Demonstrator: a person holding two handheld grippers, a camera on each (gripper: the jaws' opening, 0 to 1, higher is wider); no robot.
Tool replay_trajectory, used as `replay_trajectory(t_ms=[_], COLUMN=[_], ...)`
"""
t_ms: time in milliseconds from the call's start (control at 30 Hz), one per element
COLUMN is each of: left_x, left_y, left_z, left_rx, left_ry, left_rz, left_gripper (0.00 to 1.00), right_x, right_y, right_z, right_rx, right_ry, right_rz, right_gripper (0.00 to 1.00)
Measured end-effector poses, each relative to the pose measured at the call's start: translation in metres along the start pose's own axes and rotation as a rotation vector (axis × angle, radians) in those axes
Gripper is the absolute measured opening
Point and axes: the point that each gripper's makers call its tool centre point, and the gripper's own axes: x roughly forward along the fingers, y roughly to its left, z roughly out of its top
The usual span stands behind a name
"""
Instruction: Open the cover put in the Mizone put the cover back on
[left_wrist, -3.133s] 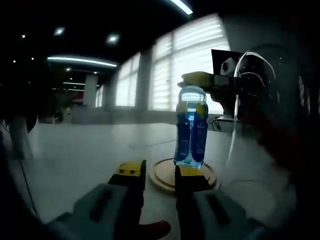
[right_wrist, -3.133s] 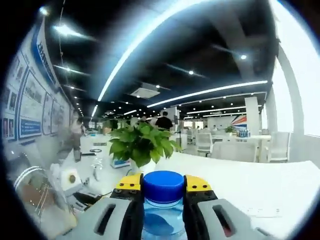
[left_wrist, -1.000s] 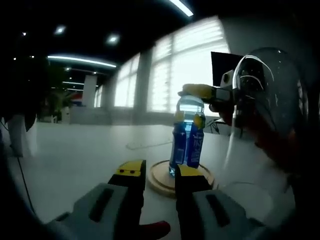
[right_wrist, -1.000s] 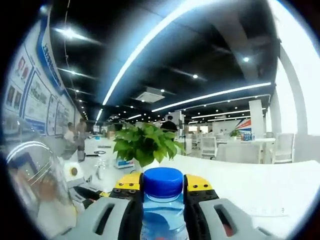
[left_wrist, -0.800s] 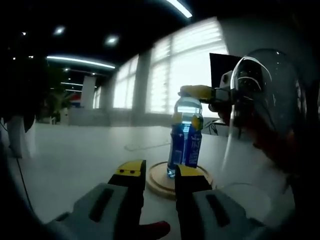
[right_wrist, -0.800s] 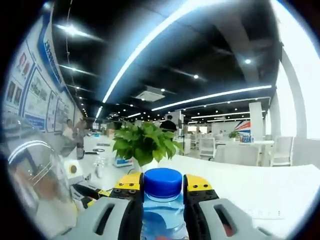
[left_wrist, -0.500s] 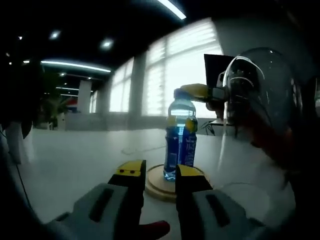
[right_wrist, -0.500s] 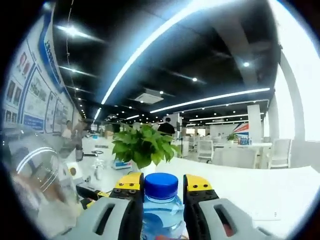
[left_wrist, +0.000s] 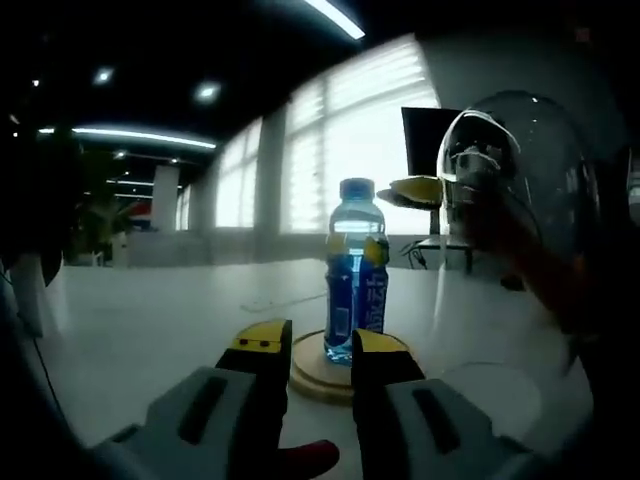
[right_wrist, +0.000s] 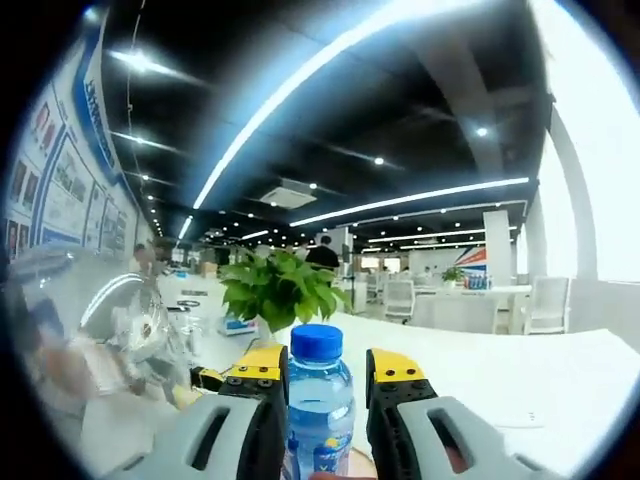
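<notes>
Mizone bottle upright on round wooden base on the bench. Right gripper fingers apart, flanking the bottle. Left gripper fingers parted, empty. Best to lower clear cover squarely, centred over base.

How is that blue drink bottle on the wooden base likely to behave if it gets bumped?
The bottle is tall, narrow and upright on the round wooden base, so it would probably tip easily. It looks mostly full, so likely heavy for its size. On its side, the round body would probably roll.
</notes>
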Motion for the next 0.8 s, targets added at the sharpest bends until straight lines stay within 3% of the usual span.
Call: replay_trajectory(t_ms=[233, 500, 800], left_x=[0.0, -0.002, -0.001], left_y=[-0.003, -0.009, -0.009], left_z=[0.003, 0.008, 0.005], left_rx=[0.022, 0.023, 0.025], left_ry=[-0.002, -0.022, -0.013], left_rz=[-0.011, -0.034, -0.044], left_gripper=[0.17, 0.17, 0.17], right_x=[-0.035, -0.063, -0.091], right_y=[-0.003, -0.021, -0.019], right_z=[-0.012, -0.035, -0.059], right_rx=[-0.005, 0.064, 0.04], right_ry=[-0.005, 0.002, 0.026], right_rz=[-0.036, -0.1, -0.11], right_gripper=[0.24, 0.24, 0.24])
